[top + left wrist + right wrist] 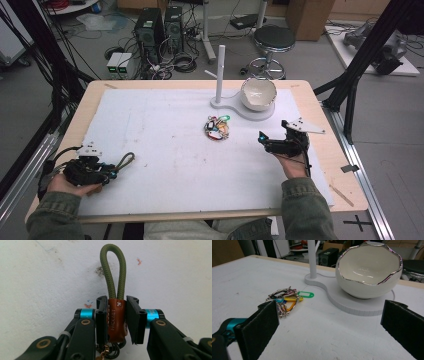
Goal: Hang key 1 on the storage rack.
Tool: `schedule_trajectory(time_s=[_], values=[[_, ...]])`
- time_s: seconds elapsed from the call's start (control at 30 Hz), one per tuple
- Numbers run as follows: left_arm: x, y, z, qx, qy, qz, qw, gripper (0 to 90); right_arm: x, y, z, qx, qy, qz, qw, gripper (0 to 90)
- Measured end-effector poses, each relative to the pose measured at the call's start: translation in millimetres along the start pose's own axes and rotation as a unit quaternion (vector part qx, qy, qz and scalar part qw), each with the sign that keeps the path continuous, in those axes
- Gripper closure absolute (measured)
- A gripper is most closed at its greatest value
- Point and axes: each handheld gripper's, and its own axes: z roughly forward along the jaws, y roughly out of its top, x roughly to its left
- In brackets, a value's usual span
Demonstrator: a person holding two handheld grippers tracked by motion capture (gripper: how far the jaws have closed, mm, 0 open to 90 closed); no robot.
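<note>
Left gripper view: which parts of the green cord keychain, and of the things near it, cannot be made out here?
- Green cord keychain: its lower end with the rings is cut off by the bottom edge and hidden behind the left claw.
- Key bunch: too small in the high view to count keys.
- Bowl: its bottom is hidden by its front rim.

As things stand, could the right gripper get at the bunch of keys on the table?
Probably yes. The right gripper has its jaws wide open and holds nothing, and the bunch of keys lies just ahead on bare table, apart from the bowl, with nothing between.
</note>
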Motion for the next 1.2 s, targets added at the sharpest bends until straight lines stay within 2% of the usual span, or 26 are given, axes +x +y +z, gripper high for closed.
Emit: schedule_trajectory(time_s=[0.1, 0.13, 0.23, 0.3, 0.33, 0.37, 0.4, 0.43, 0.63, 0.8, 0.93, 1.07, 1.2], values=[[1.6, 1.3, -1.0, -0.006, -0.004, -0.011, 0.9999, 71.2, 0.7, -0.1, -0.2, 0.002, 0.000, 0.002, 1.0000, 0.7], [3.8, 2.2, -3.1, -0.016, -0.007, -0.022, 0.9996, 71.2, 0.5, -0.1, 0.0, 0.001, 0.000, 0.000, 1.0000, 0.7], [6.7, 3.1, -5.3, -0.030, -0.008, -0.031, 0.9991, 71.2, 0.5, -0.1, -0.1, 0.001, 0.000, -0.001, 1.0000, 0.7], [9.7, 4.1, -7.1, -0.047, -0.004, -0.046, 0.9978, 71.2, 0.8, -0.1, -0.5, 0.001, -0.001, 0.000, 1.0000, 0.7], [13.4, 5.8, -8.3, -0.062, 0.001, -0.060, 0.9963, 71.2, 0.8, 0.0, -0.8, 0.001, -0.003, 0.000, 1.0000, 0.7], [13.4, 5.8, -8.3, -0.062, 0.001, -0.060, 0.9963, 71.2, 0.7, 0.0, -0.8, 0.000, -0.003, -0.001, 1.0000, 0.7], [16.1, 8.2, -10.3, -0.074, 0.004, -0.071, 0.9948, 71.2, 1.0, 0.0, -1.1, 0.001, -0.003, 0.000, 1.0000, 0.7], [16.1, 8.2, -10.3, -0.074, 0.004, -0.071, 0.9948, 71.2, 1.0, -0.1, -1.2, 0.000, -0.004, -0.001, 1.0000, 0.7], [18.0, 26.4, -18.8, -0.108, 0.013, -0.091, 0.9899, 71.3, 2.3, -0.6, -1.0, 0.003, -0.006, 0.000, 1.0000, 0.7], [18.2, 46.5, -18.7, -0.111, 0.012, -0.080, 0.9905, 71.2, 3.2, -0.7, -1.2, 0.006, -0.005, 0.000, 1.0000, 0.7], [17.0, 63.7, -19.0, -0.106, 0.013, -0.066, 0.9920, 71.2, 2.4, -0.8, -1.0, 0.005, -0.005, -0.001, 1.0000, 0.7], [17.0, 80.8, -20.1, -0.110, 0.013, -0.061, 0.9920, 71.2, 2.4, -0.8, -1.0, 0.004, -0.002, -0.002, 1.0000, 0.7], [17.9, 97.7, -19.4, -0.100, 0.013, -0.047, 0.9938, 71.2, 2.0, -0.8, -1.2, 0.004, -0.003, 0.001, 1.0000, 0.7]])
